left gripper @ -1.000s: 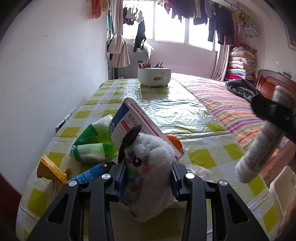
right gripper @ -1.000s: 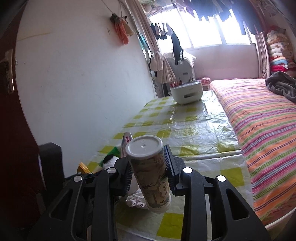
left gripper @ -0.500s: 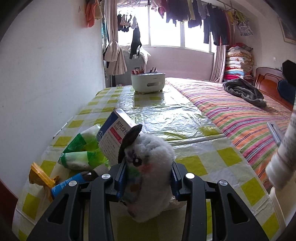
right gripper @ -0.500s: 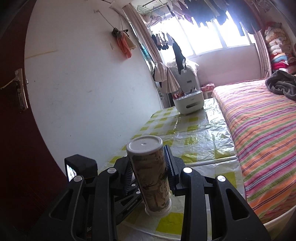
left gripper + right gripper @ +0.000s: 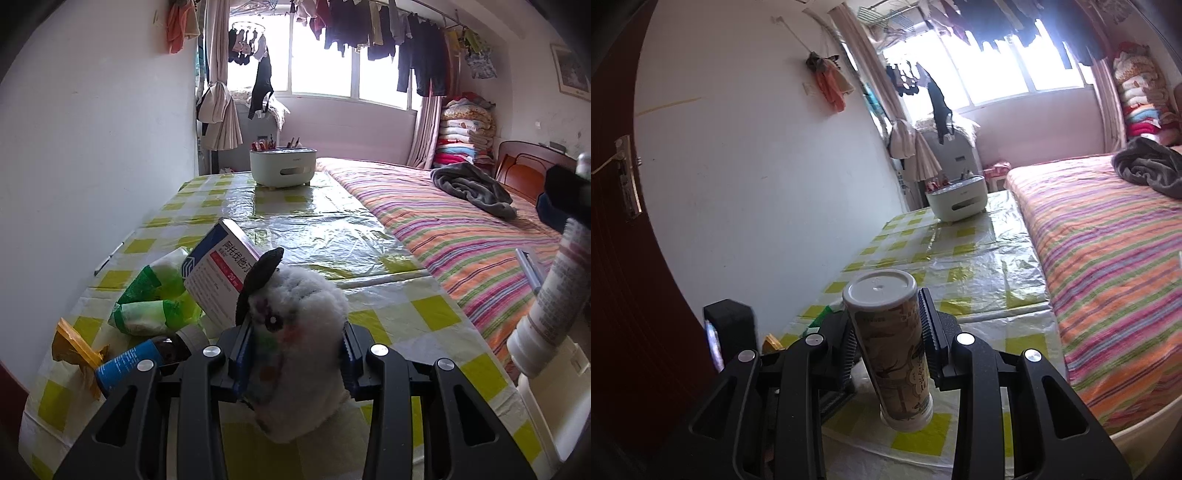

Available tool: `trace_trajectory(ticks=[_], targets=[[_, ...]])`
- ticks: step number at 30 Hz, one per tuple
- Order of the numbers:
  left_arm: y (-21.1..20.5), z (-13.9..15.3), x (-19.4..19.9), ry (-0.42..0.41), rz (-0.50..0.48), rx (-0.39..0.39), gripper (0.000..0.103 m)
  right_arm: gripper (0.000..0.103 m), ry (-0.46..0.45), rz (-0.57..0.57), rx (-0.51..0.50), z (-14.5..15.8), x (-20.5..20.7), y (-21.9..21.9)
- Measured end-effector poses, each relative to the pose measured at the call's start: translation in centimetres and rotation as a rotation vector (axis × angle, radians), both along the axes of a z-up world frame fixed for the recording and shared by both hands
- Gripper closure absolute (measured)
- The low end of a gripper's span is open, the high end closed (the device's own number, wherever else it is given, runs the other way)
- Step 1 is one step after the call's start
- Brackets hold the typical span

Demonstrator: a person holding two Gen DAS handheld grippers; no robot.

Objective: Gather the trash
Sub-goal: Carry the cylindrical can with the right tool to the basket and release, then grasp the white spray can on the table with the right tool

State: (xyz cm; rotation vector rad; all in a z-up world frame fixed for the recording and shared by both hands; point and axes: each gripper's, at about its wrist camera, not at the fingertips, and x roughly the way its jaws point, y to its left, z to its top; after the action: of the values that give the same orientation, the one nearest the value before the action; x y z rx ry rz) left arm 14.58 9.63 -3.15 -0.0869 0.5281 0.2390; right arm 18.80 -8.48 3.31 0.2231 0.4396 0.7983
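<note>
My left gripper (image 5: 295,347) is shut on a white fluffy plush toy (image 5: 299,332) with a black ear, held above the near table edge. Behind it on the table lie a blue-and-white medicine box (image 5: 221,273), green-and-white wrappers (image 5: 155,299), a blue-labelled brown bottle (image 5: 144,362) and a yellow wrapper (image 5: 74,347). My right gripper (image 5: 886,328) is shut on a tall paper canister (image 5: 890,347) with a white lid, lifted above the table. That canister also shows at the right edge of the left wrist view (image 5: 550,295).
The table (image 5: 325,236) has a yellow-checked plastic cover. A white organiser box (image 5: 282,166) stands at its far end. A striped bed (image 5: 461,229) with a grey blanket (image 5: 469,184) runs along the right. A white bin (image 5: 561,398) is at lower right. A dark door (image 5: 617,258) is at left.
Both grippers have risen and pulled back from the table with their loads. The right gripper with the canister has moved higher and to the right in the left wrist view.
</note>
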Motion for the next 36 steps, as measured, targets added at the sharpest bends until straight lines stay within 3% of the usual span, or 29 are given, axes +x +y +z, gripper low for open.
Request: trace_trajectory(ticks=[13, 27, 34, 36], targets=[[0.8, 1.5, -2.9, -0.031, -0.057, -0.079, 0.066, 0.073, -0.002, -0.095, -0.089, -0.3, -0.7, -0.6], [-1.1, 2.9, -4.9, -0.064, -0.159, -0.129, 0.066, 0.076, -0.024, -0.183, -0.195, -1.2, -2.5, -2.9], [-0.6, 4.5, -6.2, -0.117, -0.148, -0.129, 0.066, 0.075, -0.013, -0.117, -0.264, -2.7, -3.0, -1.3], [-0.2, 4.6, -6.4, -0.121, -0.142, -0.131, 0.066, 0.069, -0.013, -0.093, -0.282, -3.2, -3.1, -0.5]])
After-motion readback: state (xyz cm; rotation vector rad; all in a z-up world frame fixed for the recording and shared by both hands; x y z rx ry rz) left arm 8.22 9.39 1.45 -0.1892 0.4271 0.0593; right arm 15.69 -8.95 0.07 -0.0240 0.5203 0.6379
